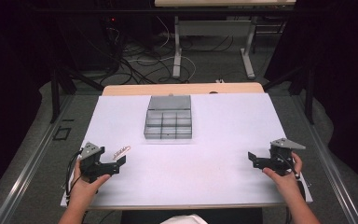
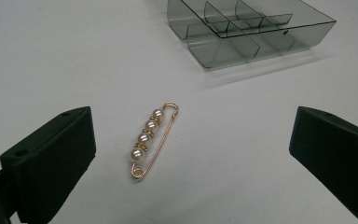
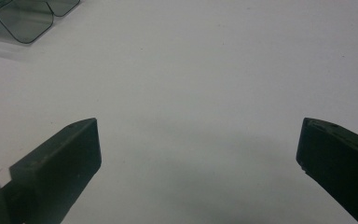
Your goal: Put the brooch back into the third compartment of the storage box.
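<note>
A gold safety-pin brooch (image 2: 150, 138) strung with several pearls lies flat on the white table sheet (image 1: 214, 158). In the high view the brooch (image 1: 121, 151) lies just beyond my left gripper (image 1: 119, 164). In the left gripper view the left gripper (image 2: 191, 140) stands open, its two black jaws wide apart on either side of the brooch and not touching it. At the right side of the table my right gripper (image 1: 254, 159) is held low, and in its own view the right gripper (image 3: 198, 140) is open over bare sheet.
A smoky clear compartment box (image 1: 168, 123) with several small cells stands at the middle back of the sheet; the box (image 2: 251, 28) lies beyond the brooch, and a corner of the box (image 3: 23, 16) is at upper left. Cables and table legs lie on the floor beyond.
</note>
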`<action>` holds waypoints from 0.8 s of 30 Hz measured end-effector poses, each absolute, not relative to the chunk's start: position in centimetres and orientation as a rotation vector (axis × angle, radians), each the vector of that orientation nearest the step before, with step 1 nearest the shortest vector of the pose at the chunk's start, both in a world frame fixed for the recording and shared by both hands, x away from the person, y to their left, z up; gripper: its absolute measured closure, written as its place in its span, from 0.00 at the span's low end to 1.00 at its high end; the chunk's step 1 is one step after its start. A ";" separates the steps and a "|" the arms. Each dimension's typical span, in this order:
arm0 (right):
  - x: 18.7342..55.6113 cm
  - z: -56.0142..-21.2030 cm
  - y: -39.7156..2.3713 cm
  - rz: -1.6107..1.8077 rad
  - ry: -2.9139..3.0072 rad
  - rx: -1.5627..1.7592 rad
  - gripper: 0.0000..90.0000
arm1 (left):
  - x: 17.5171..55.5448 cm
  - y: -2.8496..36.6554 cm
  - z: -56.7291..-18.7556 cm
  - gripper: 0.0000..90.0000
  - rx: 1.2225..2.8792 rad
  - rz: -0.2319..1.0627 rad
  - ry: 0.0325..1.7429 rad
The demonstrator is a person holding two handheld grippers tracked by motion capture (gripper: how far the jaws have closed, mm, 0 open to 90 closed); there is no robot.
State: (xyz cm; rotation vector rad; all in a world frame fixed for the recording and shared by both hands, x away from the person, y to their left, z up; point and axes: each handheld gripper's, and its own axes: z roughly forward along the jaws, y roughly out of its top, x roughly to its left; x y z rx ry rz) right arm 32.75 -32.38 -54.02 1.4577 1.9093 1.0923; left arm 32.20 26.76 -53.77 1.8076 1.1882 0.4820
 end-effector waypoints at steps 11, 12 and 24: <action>32.9 -54.1 -31.5 1.023 1.942 1.432 0.00 | 32.5 26.5 -54.3 0.00 1.827 0.475 1.230; 32.8 -54.0 -31.5 1.023 1.943 1.425 0.00 | 32.4 26.4 -54.2 0.01 1.833 0.479 1.232; 32.5 -53.9 -31.1 1.035 1.943 1.402 0.01 | 33.5 26.7 -52.4 0.02 1.843 0.523 1.234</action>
